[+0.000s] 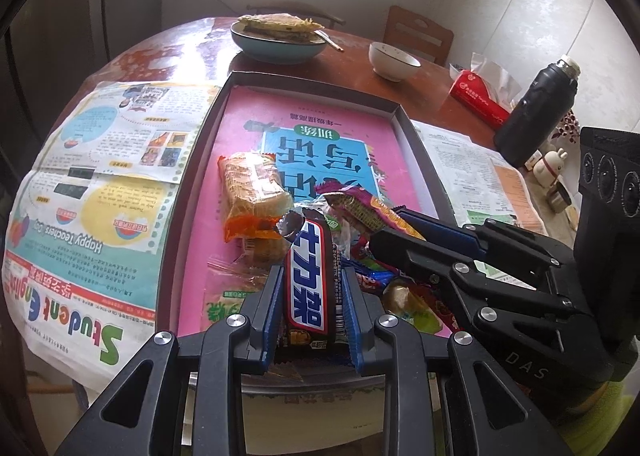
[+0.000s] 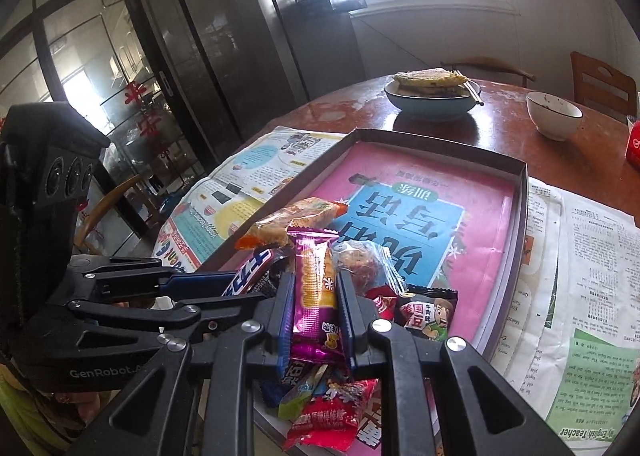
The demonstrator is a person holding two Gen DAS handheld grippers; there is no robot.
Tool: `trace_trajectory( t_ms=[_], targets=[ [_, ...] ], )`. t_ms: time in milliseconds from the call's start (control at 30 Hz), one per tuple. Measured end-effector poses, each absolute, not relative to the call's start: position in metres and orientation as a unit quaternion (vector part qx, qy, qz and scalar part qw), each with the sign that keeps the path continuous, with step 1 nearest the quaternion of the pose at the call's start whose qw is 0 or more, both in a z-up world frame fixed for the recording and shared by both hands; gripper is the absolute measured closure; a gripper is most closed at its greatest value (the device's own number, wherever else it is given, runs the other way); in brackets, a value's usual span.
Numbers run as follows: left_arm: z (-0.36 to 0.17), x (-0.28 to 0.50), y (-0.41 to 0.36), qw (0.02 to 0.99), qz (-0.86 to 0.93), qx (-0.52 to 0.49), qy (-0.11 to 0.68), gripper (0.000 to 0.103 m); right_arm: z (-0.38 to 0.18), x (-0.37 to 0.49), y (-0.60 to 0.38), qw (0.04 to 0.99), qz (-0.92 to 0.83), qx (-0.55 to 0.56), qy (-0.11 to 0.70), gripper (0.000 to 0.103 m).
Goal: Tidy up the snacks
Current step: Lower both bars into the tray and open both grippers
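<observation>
A shallow dark tray (image 1: 416,144) lies on newspaper (image 1: 100,192) on the round wooden table (image 1: 360,56), its floor lined with a pink-and-blue booklet cover (image 1: 320,148). The snacks sit heaped at the tray's near end, right under both tongs.

The left gripper (image 1: 310,276) is clamped narrow on a brown chocolate bar (image 1: 310,276) with white lettering, held lengthwise between its blue pads. Just beyond its tips lies an orange cracker packet (image 1: 252,196).

The right gripper (image 2: 314,288) is likewise closed tight, on a magenta biscuit packet (image 2: 316,296) that stands up between its fingers. To its right sit a clear-wrapped round sweet (image 2: 360,260) and a small dark bean-snack pouch (image 2: 426,314); below its fingers lie a red wrapper (image 2: 332,420) and several smaller ones, too overlapped to tell apart.

Far past the tongs, a blue bowl (image 2: 430,102) holds flat pancakes with chopsticks across its rim, and a white bowl (image 2: 554,116) stands to its right; its contents look like mere specks, though the view is too small to be sure.

The tray's near edge is hidden behind the gripper bodies. A black flask (image 1: 536,108) and a red tissue pack (image 1: 478,98) stand off to the left gripper's right.
</observation>
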State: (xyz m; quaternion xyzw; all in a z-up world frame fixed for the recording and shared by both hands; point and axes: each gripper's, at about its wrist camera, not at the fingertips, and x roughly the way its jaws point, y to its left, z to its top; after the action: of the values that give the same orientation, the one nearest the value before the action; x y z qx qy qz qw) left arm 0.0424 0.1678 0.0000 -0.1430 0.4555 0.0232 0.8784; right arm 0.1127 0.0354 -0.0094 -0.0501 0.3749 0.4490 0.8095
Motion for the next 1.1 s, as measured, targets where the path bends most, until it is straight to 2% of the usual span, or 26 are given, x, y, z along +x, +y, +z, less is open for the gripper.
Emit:
trace_trajectory(
  t_ms=[533,733,1033,1100],
  targets=[
    [0.000,0.045,0.167,0.879,0.020,-0.141,0.455,0.074,-0.012,0.112,0.030,0.807,0.445,-0.036,0.387,0.080],
    [0.000,0.045,0.166,0.879,0.020,-0.138,0.456,0.074,-0.010,0.111,0.026,0.811,0.440,-0.035,0.385,0.071],
    [0.000,0.046,0.163,0.879,0.018,-0.133,0.458,0.074,-0.001,0.109,0.015,0.821,0.433,-0.033,0.370,0.070],
    [0.000,0.046,0.163,0.879,0.018,-0.132,0.458,0.074,0.001,0.108,0.012,0.824,0.429,-0.034,0.368,0.065]
  ],
)
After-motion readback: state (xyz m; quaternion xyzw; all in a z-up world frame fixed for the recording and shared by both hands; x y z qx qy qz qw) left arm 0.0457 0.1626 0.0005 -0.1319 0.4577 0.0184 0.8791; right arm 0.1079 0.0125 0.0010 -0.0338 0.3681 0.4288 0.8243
